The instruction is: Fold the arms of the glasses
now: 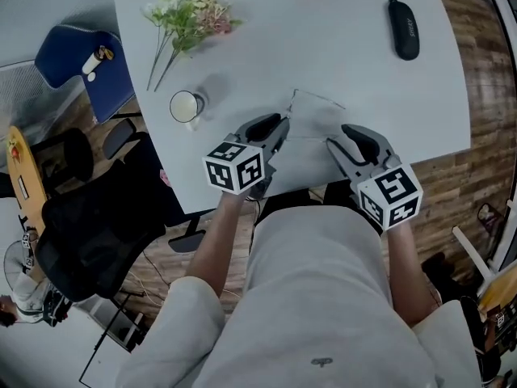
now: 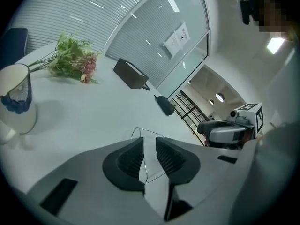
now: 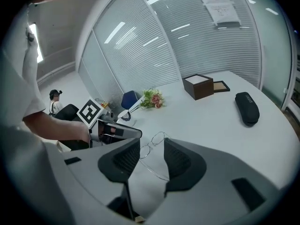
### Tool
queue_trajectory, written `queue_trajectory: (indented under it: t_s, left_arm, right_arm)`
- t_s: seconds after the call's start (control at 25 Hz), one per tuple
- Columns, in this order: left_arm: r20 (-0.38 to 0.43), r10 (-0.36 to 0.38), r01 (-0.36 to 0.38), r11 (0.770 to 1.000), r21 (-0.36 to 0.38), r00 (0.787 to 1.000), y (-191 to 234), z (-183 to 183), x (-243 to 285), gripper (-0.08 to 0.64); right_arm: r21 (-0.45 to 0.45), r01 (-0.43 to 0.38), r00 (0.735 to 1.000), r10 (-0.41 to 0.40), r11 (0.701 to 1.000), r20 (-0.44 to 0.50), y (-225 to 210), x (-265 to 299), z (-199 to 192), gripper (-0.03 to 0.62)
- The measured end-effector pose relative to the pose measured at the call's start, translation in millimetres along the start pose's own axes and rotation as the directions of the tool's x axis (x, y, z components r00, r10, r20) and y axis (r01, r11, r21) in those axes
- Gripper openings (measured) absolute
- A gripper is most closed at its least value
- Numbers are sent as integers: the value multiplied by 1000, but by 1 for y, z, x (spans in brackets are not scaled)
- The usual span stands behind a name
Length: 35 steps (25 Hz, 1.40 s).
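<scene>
Thin wire-rimmed glasses lie on the white table with their arms spread, between my two grippers. My left gripper is at their left side. In the left gripper view its jaws stand a little apart, with a thin wire part of the glasses running between the pads without being pressed. My right gripper is at the right side. Its jaws are wide, with one arm of the glasses lying loose between them.
A white mug stands left of the left gripper, with a bunch of flowers behind it. A black glasses case lies at the far right and a brown box at the back. The table's near edge is just below the grippers.
</scene>
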<state>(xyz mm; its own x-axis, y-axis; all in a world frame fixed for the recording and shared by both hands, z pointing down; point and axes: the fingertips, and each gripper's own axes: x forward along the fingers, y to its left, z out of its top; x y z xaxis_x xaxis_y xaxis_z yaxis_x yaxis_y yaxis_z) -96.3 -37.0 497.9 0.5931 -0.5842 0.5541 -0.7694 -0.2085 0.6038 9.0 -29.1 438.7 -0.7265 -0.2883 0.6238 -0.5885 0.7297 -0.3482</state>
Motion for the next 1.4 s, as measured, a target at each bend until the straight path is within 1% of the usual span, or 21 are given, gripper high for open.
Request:
queue_trajectory:
  t_s: [0.12, 0.32, 0.6, 0.76, 1.0, 1.4]
  left_arm:
    - [-18, -39, 39, 999, -17, 999, 3, -1, 4, 95]
    - [-56, -72, 71, 997, -24, 996, 6, -5, 15, 91]
    - [-100, -92, 87, 995, -48, 991, 16, -12, 25, 87]
    - [-109, -101, 94, 993, -65, 989, 18, -14, 29, 84]
    - [-119, -119, 112, 991, -71, 986, 20, -15, 35, 80]
    - [-132, -120, 111, 991, -73, 984, 21, -19, 39, 61]
  right_arm:
    - [18, 18, 1000, -18, 1000, 0, 3, 3, -6, 166]
    - [47, 56, 998, -56, 997, -7, 1, 4, -19, 164]
    - [65, 99, 995, -98, 993, -26, -3, 7, -33, 164]
    - [79, 118, 993, -115, 990, -39, -6, 9, -41, 164]
    - [91, 118, 991, -112, 989, -69, -3, 18, -55, 155]
    - [107, 122, 989, -113, 987, -92, -2, 22, -66, 140]
